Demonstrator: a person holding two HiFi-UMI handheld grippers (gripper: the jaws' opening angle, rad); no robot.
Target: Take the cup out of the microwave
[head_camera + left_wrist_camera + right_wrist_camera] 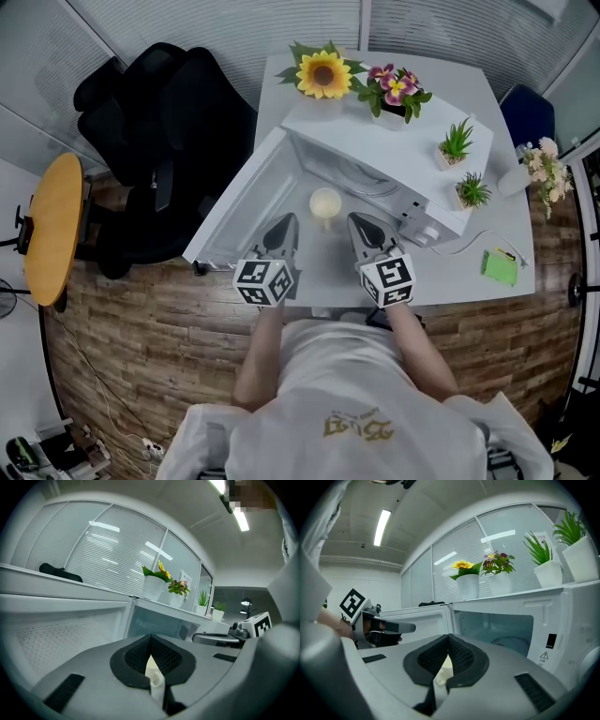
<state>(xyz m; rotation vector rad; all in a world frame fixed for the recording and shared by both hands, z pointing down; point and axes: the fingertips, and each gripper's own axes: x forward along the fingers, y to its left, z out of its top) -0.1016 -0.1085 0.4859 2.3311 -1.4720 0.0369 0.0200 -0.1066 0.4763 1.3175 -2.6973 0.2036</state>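
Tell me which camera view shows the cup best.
The head view: the whole cup shows from above, in front of the open microwave. Both gripper views catch only a pale sliver of it behind their shut jaws.

The microwave stands on the desk, its door swung out to the left. The cup sits just before the opening, between the left gripper and the right gripper. Potted plants stand on the microwave. A chair stands left of the desk.
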